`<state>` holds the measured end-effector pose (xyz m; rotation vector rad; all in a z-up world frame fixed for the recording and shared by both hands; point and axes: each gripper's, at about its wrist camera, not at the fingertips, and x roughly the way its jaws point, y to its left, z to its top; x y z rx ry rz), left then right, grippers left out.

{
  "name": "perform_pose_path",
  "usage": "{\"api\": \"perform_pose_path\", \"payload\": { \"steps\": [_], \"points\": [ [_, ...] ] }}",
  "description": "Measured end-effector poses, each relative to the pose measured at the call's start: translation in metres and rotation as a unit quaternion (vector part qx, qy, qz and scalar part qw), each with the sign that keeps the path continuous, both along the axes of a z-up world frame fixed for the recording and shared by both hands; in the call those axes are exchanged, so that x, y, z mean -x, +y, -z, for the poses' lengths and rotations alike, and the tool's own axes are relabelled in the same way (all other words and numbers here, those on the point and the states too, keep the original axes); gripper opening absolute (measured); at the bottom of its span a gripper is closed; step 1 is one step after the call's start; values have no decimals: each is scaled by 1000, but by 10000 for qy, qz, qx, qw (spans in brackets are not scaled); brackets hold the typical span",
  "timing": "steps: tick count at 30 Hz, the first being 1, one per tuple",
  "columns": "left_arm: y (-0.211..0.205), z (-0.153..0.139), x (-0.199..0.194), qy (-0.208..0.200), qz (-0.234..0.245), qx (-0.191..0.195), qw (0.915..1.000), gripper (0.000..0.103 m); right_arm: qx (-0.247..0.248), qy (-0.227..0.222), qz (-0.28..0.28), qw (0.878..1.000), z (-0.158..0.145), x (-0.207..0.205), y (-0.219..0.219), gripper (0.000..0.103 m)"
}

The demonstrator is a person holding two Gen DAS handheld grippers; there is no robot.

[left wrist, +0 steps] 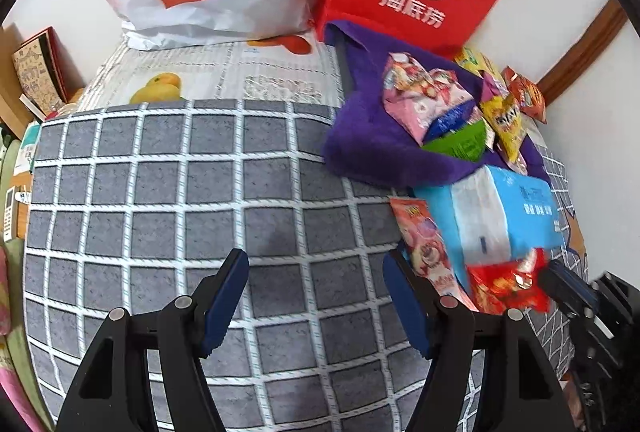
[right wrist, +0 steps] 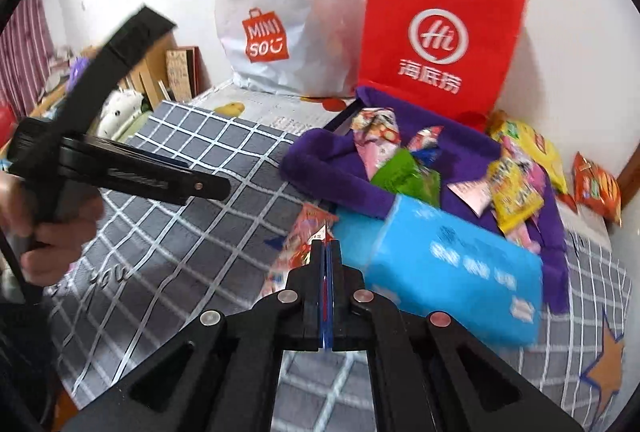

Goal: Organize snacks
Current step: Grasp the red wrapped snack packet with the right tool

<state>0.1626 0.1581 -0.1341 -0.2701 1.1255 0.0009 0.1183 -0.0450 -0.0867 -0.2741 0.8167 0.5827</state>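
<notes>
Grey grid-patterned bedcover (left wrist: 168, 216) is carrying the scene. Crinkly red foil snack packet (left wrist: 506, 286) is hanging at 4 o'clock in the left view, apparently pinched by the clenched right gripper (right wrist: 327, 246); the right view is hiding that contact. Left gripper (left wrist: 316, 296) is hovering released. Loose packets are piling on a purple plush cloth (right wrist: 340, 171) at 1 o'clock, probably awaiting sorting.
</notes>
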Motion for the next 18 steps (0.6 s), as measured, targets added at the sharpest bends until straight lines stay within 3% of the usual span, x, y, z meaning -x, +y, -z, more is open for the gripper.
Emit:
{"api": "perform_pose_path", "payload": {
  "steps": [8, 11, 13, 14, 17, 18],
  "points": [
    [-31, 12, 7, 48, 167, 98, 9998, 68, -210, 279, 708, 9969, 12, 22, -78, 1],
    [-38, 18, 7, 67, 172, 169, 9997, 68, -304, 515, 975, 9934, 22, 17, -100, 5],
    [-42, 21, 7, 77, 126, 235, 9996, 68, -482, 577, 885, 9932, 26, 16, -102, 6],
    [-44, 22, 7, 80, 126, 259, 9996, 68, -571, 590, 796, 9934, 27, 15, -100, 11],
    [-45, 25, 7, 93, 76, 292, 9995, 68, -853, 555, 553, 9933, 31, 13, -86, 46],
    [-43, 25, 8, 88, 40, 300, 9995, 68, -895, 535, 483, 9934, 33, 11, -79, 51]
  ]
}}
